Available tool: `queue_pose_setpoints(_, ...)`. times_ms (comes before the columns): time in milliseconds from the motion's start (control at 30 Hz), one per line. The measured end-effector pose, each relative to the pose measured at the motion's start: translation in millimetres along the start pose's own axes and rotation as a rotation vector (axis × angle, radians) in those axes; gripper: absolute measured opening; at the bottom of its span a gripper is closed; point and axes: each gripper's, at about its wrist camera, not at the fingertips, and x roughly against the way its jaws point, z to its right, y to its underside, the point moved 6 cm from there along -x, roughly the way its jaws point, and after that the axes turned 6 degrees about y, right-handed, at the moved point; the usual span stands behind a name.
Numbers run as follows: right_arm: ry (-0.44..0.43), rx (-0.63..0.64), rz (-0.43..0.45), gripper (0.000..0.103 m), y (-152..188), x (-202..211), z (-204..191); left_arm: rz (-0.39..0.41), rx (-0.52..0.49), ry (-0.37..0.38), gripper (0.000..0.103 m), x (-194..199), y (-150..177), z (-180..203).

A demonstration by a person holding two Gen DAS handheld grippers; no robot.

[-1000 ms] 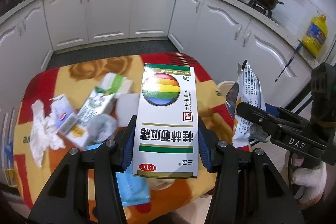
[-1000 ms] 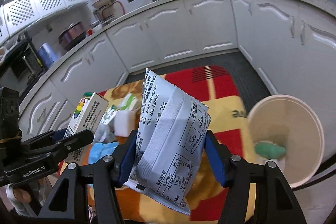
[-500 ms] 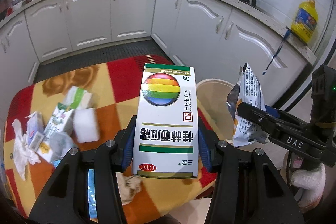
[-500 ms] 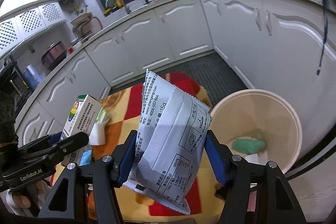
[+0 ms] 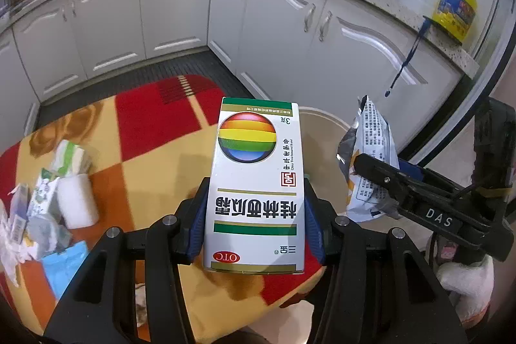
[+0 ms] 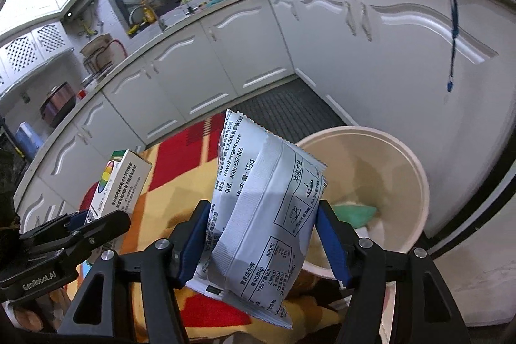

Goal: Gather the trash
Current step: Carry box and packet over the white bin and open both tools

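My left gripper (image 5: 254, 208) is shut on a white medicine box (image 5: 254, 182) with a rainbow ball printed on it, held upright above the table's right edge. My right gripper (image 6: 261, 224) holds a grey-white snack packet (image 6: 264, 189) between its blue pads; its jaws are opening, though the pads still touch the packet's sides. The packet hangs at the near rim of a round cream bin (image 6: 403, 170), which stands on the floor just right of the table. In the left wrist view the packet (image 5: 371, 157) and right gripper (image 5: 380, 176) sit to the right of the box, with the bin (image 5: 322, 118) behind them.
A checkered red, orange and yellow cloth (image 5: 154, 150) covers the table. Small cartons, tissue and a white roll (image 5: 77, 202) lie at its left. A green item (image 6: 354, 211) lies in the bin. White kitchen cabinets (image 5: 283, 31) curve behind, close to the bin.
Both grippers have carried their loads to the right across the table, so the bin is nearer and larger. The packet now leans a little between the right pads.
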Motion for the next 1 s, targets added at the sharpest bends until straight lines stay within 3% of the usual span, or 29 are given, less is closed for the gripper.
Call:
queue_pose_setpoints(467, 0.044, -0.059, -0.029, 0.063, 4.8, -18.9, 39.3, -0.077, -0.011, 0.037, 0.05, -50.8, -1.8, 30.6)
queue_pose_setpoints(1000, 0.096, -0.077, -0.062, 0.065, 4.6, -47.2, 63.2, -0.099, 0.047, 0.057, 0.05, -91.6, -7.5, 29.2)
